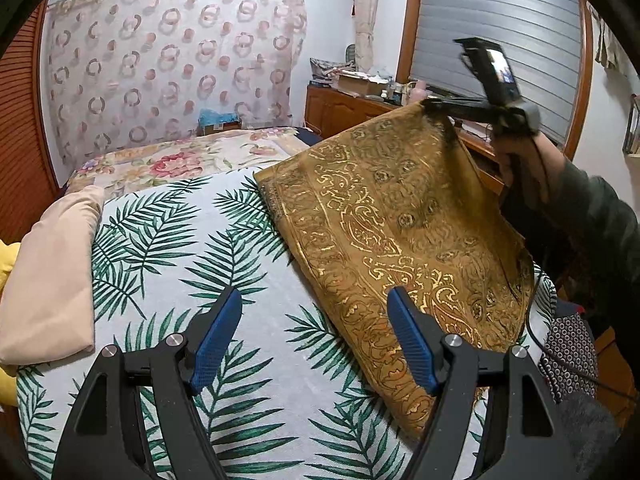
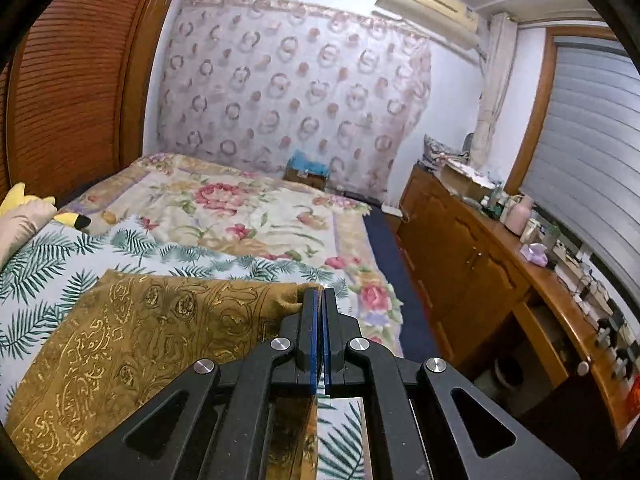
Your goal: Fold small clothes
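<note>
Gold patterned cloth [image 1: 400,232] looks thin, light, limp, likely slippery; best held at corners or hem. Right gripper [image 2: 321,300] clenched on one raised corner; rest drapes onto bed [image 1: 248,360]. Left gripper [image 1: 316,300] released, hovering beside cloth's near edge. Pink pillow [image 1: 48,272] far side of bed from cloth; wooden cabinet [image 2: 460,248] alongside bed, top possibly cluttered.

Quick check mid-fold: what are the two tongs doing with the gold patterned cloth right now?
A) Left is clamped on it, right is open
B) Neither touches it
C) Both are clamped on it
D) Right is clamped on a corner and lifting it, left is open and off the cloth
D: the right tongs are shut on a corner of the gold cloth, holding it up, while the left tongs hang open over the palm-leaf sheet.
</note>
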Action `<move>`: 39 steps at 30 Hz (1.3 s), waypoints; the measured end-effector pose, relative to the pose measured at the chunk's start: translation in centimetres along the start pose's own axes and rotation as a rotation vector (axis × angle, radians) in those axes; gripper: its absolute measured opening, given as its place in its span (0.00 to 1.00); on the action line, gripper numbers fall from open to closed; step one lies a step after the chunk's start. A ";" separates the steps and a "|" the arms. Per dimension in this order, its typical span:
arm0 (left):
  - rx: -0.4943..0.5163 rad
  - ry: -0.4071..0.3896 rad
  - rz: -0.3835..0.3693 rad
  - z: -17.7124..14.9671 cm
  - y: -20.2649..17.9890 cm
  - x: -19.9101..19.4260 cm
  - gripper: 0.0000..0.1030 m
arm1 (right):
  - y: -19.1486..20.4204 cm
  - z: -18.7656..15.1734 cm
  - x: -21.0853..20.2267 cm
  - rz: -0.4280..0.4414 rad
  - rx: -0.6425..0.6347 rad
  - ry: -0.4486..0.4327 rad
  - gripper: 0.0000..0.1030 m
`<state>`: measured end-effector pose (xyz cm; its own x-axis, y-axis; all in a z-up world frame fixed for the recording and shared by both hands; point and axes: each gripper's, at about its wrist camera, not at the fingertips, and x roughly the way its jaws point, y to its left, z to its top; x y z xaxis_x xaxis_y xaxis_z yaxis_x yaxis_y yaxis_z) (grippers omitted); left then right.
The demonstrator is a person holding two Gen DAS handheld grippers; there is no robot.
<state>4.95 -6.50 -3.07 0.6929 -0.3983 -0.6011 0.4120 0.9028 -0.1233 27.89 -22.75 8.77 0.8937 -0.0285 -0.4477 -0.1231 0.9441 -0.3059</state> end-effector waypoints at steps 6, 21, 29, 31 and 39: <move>0.005 0.006 -0.006 0.0 -0.1 0.4 0.74 | -0.1 2.1 1.8 0.001 0.013 0.066 0.02; 0.016 0.009 -0.017 0.0 -0.8 0.4 0.74 | -1.8 -1.2 -6.0 0.135 0.050 0.079 0.48; 0.023 0.019 -0.024 -0.2 -1.3 0.8 0.74 | -0.2 -7.4 -12.2 0.273 0.027 0.103 0.48; 0.027 0.024 -0.024 -0.3 -1.4 0.9 0.74 | -0.5 -8.7 -13.3 0.291 0.043 0.118 0.48; 0.041 0.052 -0.041 -1.0 -2.2 1.6 0.74 | -1.8 -12.1 -16.0 0.291 0.059 0.185 0.48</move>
<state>4.60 -8.92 -4.56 0.6434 -0.4252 -0.6366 0.4646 0.8778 -0.1167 8.55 -27.96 6.27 0.7307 0.1903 -0.6556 -0.3308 0.9388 -0.0962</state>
